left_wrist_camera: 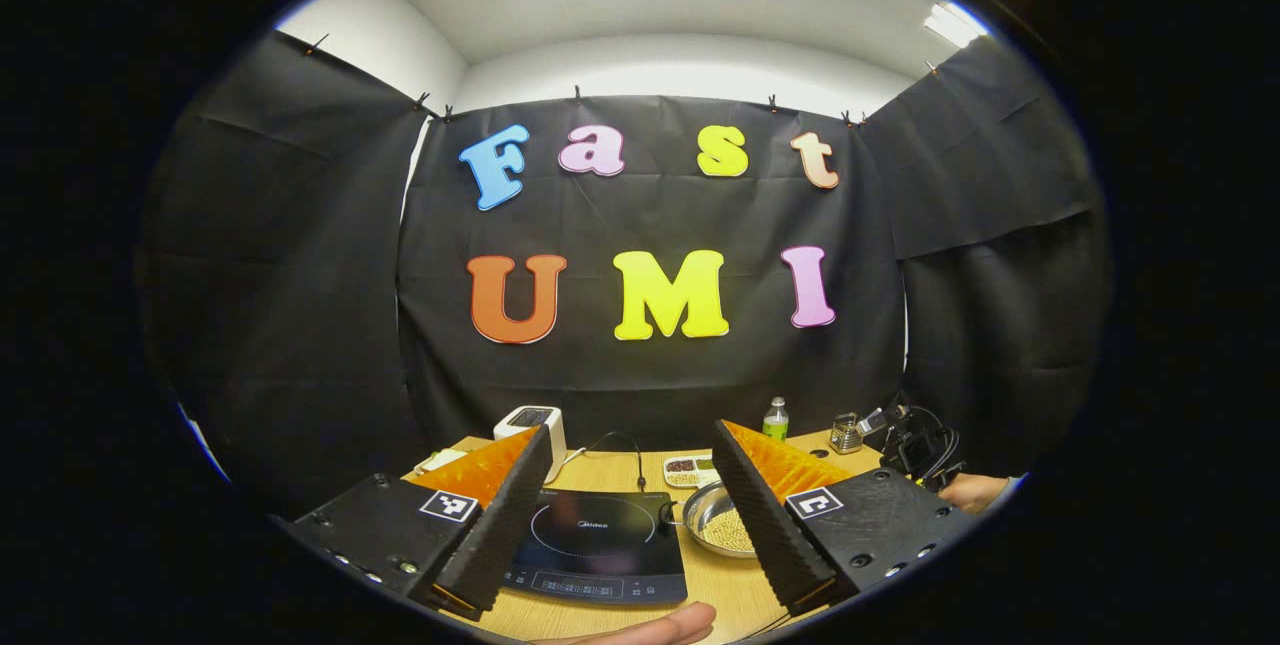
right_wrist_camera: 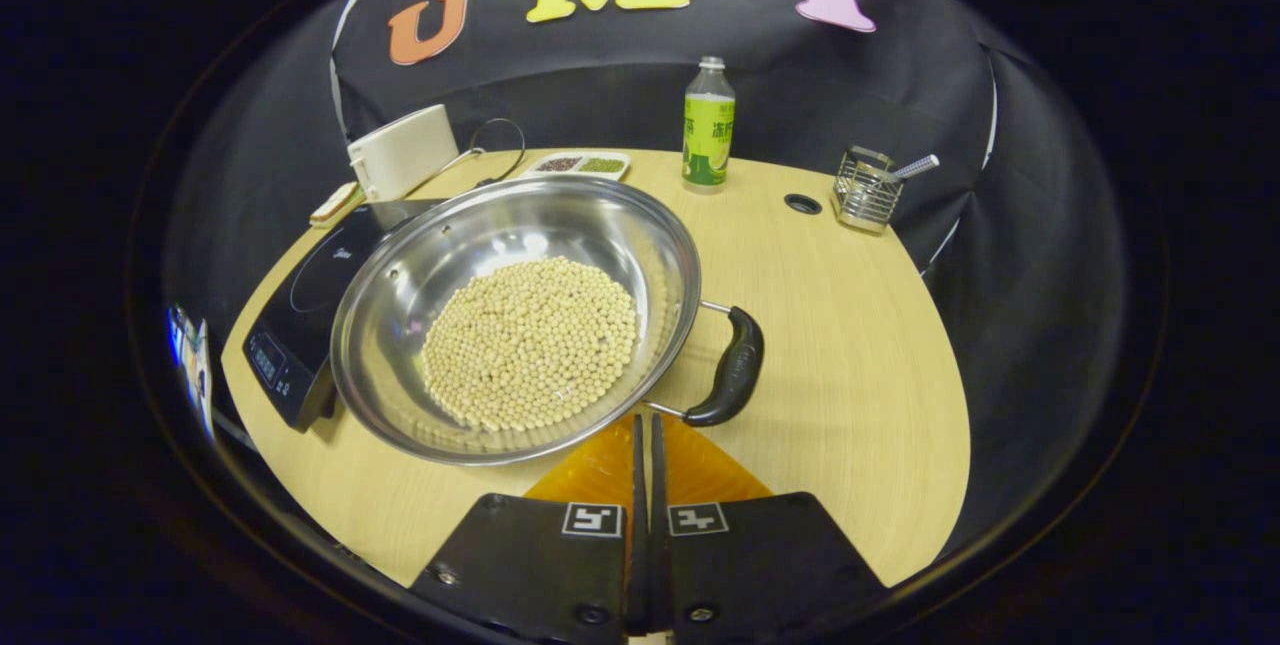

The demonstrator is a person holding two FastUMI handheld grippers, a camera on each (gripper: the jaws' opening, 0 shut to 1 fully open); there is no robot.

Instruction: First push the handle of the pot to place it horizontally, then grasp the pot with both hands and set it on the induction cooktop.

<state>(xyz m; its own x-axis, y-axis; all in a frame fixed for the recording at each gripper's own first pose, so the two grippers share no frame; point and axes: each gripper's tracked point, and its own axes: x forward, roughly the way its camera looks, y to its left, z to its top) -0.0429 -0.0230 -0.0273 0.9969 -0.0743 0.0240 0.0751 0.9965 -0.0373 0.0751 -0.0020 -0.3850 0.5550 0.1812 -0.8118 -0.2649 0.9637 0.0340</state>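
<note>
The left gripper (left_wrist_camera: 625,515) is seen at the bottom of the left gripper view with its two fingers spread wide apart, one at lower left and one at lower right. A fingertip of a hand (left_wrist_camera: 655,627) is seen at the bottom centre edge. The right gripper (right_wrist_camera: 645,460) is seen at the bottom centre of the right gripper view, its fingers brought together with nothing between them.

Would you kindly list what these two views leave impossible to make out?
- Pot, right gripper view: its left rim overlaps the induction cooktop; contact can't be told.
- Pot's second handle, right gripper view: not visible past the far rim.
- Left gripper view: right finger covers part of the pot.
- Divided dish: contents too small.
</note>
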